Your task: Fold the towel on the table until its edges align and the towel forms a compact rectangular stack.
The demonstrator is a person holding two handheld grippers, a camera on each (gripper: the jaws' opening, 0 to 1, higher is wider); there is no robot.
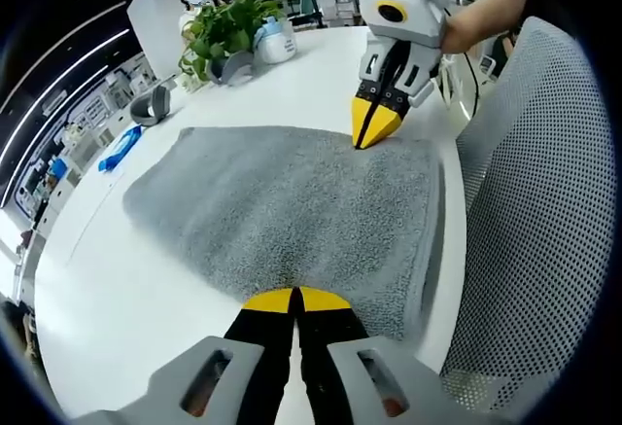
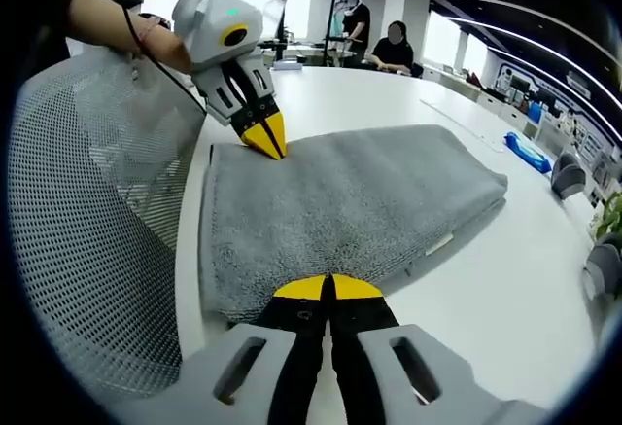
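Observation:
A grey towel (image 1: pixel 292 201) lies folded in layers on the white table (image 1: pixel 126 279), close to the table's edge by the chair. My left gripper (image 1: pixel 294 301) is shut, its yellow tips pinching the towel's near edge. My right gripper (image 1: pixel 374 123), held by a hand, is shut on the opposite corner of the towel. From the right gripper view the towel (image 2: pixel 360 196) stretches away from my right gripper (image 2: pixel 326 289), whose closed tips gather the fabric. At the far left corner of the towel in that view is the left gripper (image 2: pixel 264 138). A small white label (image 2: pixel 439 243) pokes out of the towel's side.
A grey mesh chair back (image 1: pixel 544 201) (image 2: pixel 87 230) presses against the table edge beside the towel. A potted plant (image 1: pixel 228 31), a grey object (image 1: pixel 151 104) and a blue item (image 1: pixel 121 148) (image 2: pixel 530 153) sit farther off on the table. People sit at the far end (image 2: pixel 394 46).

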